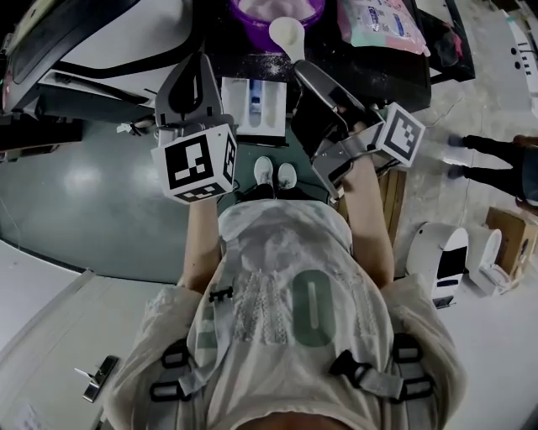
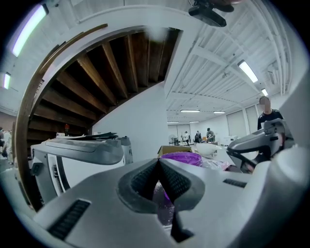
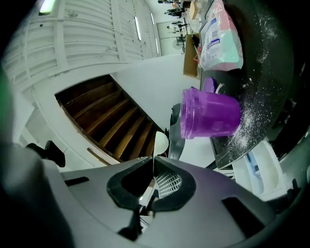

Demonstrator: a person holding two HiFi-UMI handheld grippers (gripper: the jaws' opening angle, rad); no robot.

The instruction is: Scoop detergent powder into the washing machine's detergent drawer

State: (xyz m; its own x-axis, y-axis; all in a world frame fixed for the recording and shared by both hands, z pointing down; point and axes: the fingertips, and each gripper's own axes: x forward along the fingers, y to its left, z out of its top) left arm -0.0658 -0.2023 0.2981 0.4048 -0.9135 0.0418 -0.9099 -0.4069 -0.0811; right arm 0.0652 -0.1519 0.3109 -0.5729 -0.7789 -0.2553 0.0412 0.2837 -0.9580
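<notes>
My right gripper is shut on the handle of a white scoop. The scoop's bowl hangs by the near rim of a purple tub that holds pale powder. I cannot tell if the scoop holds powder. Below it the white detergent drawer stands pulled out, showing blue compartments. My left gripper is shut on nothing, just left of the drawer. White powder is spilled over the machine's black top.
A pink and green detergent bag lies right of the tub. The machine's white body fills the left. White floor appliances, a cardboard box and a bystander's legs are at the right.
</notes>
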